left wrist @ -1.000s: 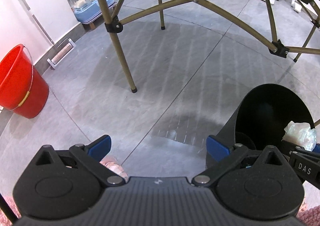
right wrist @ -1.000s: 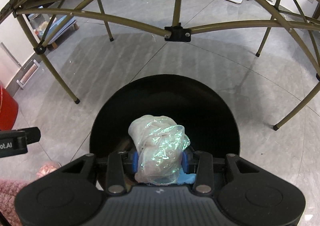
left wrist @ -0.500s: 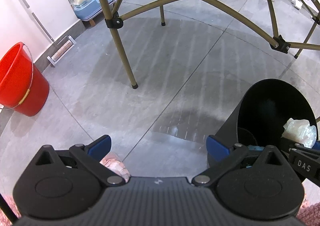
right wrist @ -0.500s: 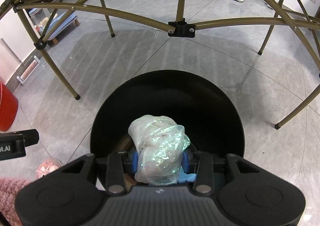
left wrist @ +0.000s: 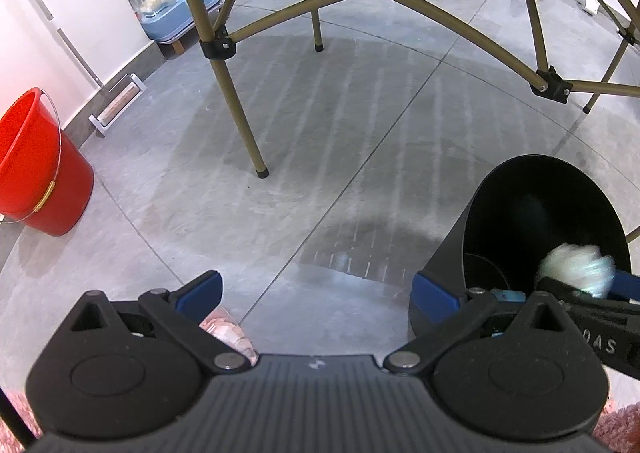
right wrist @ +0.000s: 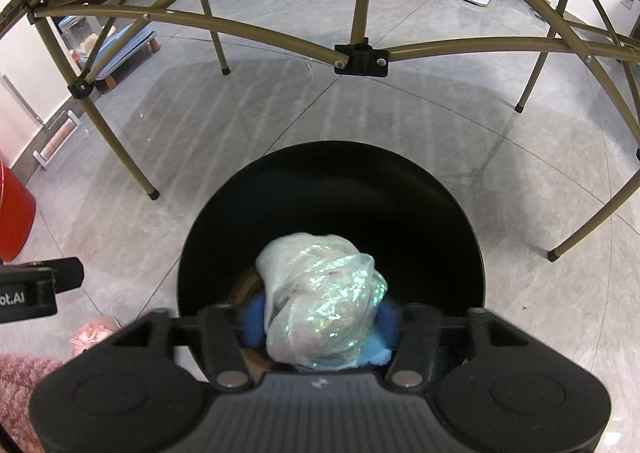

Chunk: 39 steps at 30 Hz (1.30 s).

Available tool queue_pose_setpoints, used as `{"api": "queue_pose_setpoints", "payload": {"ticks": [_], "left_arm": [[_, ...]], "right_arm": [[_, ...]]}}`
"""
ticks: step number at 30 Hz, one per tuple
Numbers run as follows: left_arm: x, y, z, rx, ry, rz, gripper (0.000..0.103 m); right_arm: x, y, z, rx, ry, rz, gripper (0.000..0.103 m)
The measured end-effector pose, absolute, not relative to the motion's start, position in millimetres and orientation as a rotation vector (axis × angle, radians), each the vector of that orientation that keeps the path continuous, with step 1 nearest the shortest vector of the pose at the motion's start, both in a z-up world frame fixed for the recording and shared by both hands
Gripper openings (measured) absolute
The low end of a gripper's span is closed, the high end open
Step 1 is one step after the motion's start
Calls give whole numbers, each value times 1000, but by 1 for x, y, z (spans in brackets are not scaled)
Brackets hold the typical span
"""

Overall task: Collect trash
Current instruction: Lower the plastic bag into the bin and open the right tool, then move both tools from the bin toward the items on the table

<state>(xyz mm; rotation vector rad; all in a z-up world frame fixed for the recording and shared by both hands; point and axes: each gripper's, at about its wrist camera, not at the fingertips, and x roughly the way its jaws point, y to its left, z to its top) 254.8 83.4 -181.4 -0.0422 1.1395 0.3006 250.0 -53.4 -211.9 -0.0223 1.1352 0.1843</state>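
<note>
A crumpled wad of shiny clear plastic (right wrist: 320,305) hangs over the mouth of the black trash bin (right wrist: 332,189). My right gripper (right wrist: 322,319) is above the bin, its jaws opening. The blurred blue pads (right wrist: 252,317) stand just off the wad's sides, with the wad still between them. In the left wrist view the wad (left wrist: 576,269) is blurred just inside the bin's rim (left wrist: 516,165), beside the right gripper's fingers (left wrist: 576,293). My left gripper (left wrist: 316,289) hangs open over the bare floor to the left of the bin, with nothing between its fingers.
A folding table's olive legs (left wrist: 240,105) and cross bars (right wrist: 360,61) stand over the grey tiled floor beyond the bin. A red bucket (left wrist: 36,165) sits at the left by the wall. A pink item (left wrist: 226,331) lies on the floor under my left finger. Boxes and bags line the far side.
My right gripper's jaws have spread apart and come off the plastic wad, which now looks blurred. The left gripper has stayed open and in place.
</note>
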Motion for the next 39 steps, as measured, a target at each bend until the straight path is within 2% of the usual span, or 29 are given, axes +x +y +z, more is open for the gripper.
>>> {"api": "queue_pose_setpoints", "payload": {"ticks": [1, 2, 7, 34, 39], "left_arm": [[255, 83, -181, -42, 1140, 300, 103], [255, 83, -181, -43, 1139, 299, 103], [256, 82, -181, -44, 1140, 297, 103], [256, 79, -178, -51, 1132, 290, 103], [254, 80, -165, -80, 1083, 276, 103]], "right_arm": [[250, -54, -212, -21, 1134, 183, 89], [250, -54, -211, -26, 1131, 179, 98], [251, -56, -211, -27, 1127, 161, 103], [250, -56, -208, -53, 1117, 146, 103], [249, -58, -194, -49, 1057, 141, 103]]}}
